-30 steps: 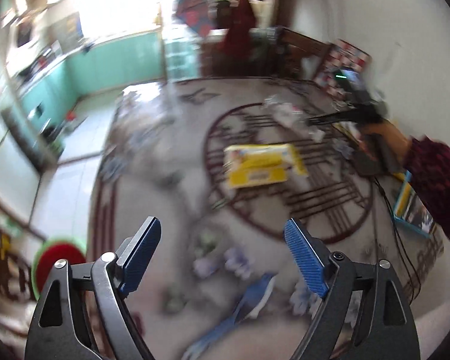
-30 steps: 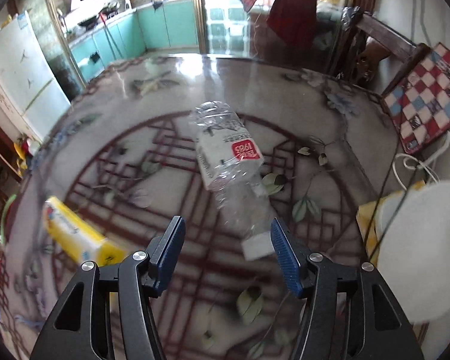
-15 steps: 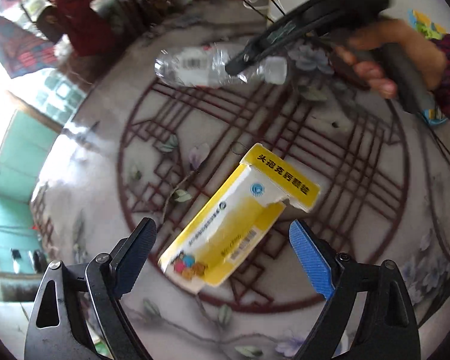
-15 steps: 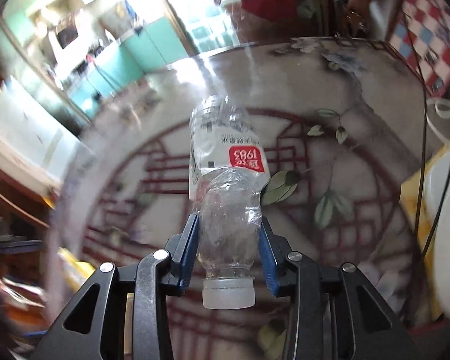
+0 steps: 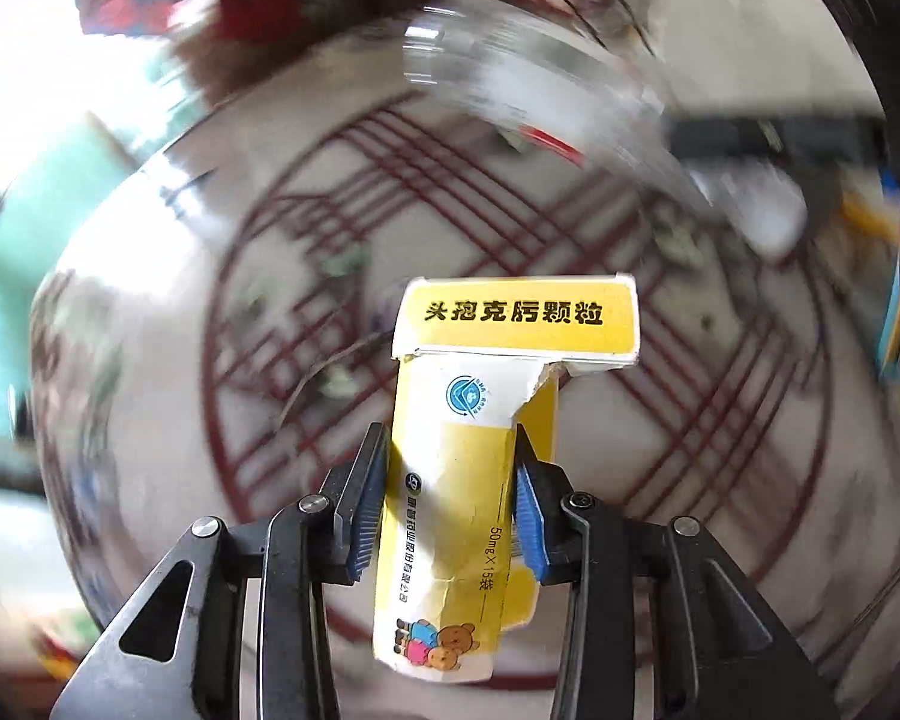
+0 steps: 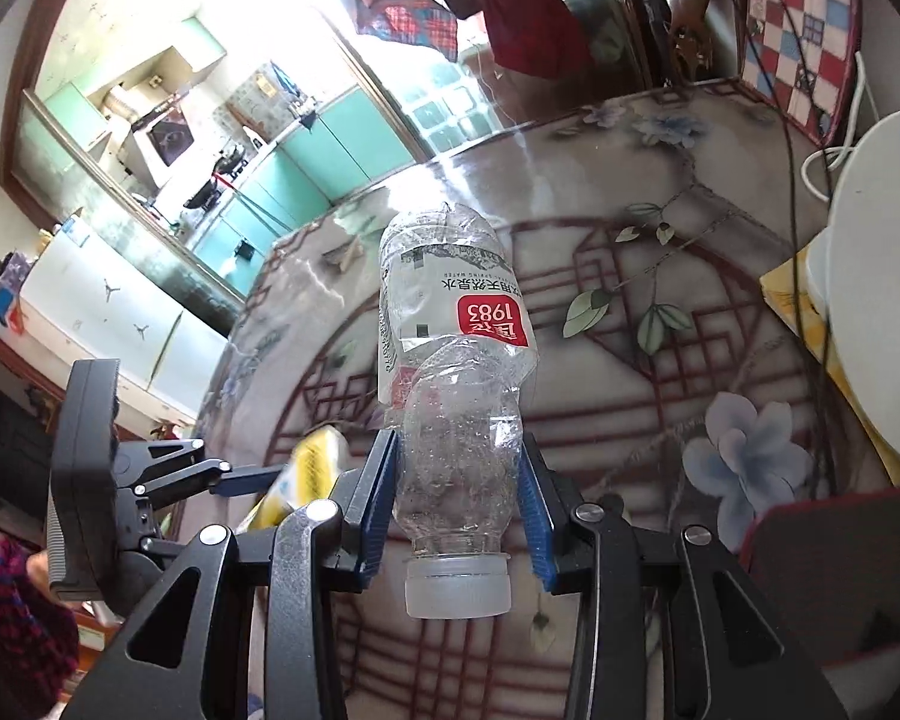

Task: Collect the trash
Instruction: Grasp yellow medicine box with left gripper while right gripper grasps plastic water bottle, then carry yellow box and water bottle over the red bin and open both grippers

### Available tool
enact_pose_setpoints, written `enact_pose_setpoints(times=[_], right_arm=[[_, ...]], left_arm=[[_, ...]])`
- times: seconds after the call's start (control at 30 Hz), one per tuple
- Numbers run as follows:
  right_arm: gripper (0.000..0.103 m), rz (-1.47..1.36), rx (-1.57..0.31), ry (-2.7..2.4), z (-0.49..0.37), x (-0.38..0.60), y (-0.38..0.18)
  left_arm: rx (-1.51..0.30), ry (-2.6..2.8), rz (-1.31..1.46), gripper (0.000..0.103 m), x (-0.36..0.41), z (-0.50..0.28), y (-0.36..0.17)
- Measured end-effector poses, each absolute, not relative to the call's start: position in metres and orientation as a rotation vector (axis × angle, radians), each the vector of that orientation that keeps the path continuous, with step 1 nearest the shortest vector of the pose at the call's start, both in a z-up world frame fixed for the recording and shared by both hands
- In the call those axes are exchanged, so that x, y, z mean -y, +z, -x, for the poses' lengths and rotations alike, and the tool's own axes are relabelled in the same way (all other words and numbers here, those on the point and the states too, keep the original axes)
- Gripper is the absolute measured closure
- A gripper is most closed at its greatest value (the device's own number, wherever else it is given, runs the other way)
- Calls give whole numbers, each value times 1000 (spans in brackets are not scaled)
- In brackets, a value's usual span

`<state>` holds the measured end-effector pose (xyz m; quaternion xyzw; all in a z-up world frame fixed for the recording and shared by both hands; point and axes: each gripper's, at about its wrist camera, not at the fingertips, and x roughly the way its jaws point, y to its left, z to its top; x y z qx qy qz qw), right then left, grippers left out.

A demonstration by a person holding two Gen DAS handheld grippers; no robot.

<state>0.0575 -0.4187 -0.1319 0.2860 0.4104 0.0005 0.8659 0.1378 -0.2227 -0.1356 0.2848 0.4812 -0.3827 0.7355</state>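
Yellow torn carton (image 5: 456,516) pinched as left gripper (image 5: 450,504) jaws close; right gripper (image 6: 459,504) clamps clear crushed bottle (image 6: 450,372) above table (image 6: 720,360).

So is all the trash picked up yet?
Partly. The left gripper is closing on the yellow box, and the right gripper holds the bottle above the table. No bin shows, so both are yet to be thrown away.

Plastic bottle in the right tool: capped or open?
Capped. The plastic bottle has a whitish cap on its neck, nearest the camera.
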Motion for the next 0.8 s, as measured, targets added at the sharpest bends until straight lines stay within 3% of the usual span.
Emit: enact_pose_setpoints(times=[0.3, 0.6, 0.8], right_arm=[[67, -572, -827, 10, -12, 380, -99], [67, -600, -855, 76, 10, 334, -91], [67, -559, -880, 125, 17, 299, -88]], left_arm=[[-1050, -707, -273, 66, 151, -72, -85], [-1099, -535, -14, 65, 95, -49, -82], [-1079, -476, -84, 65, 82, -39, -83]])
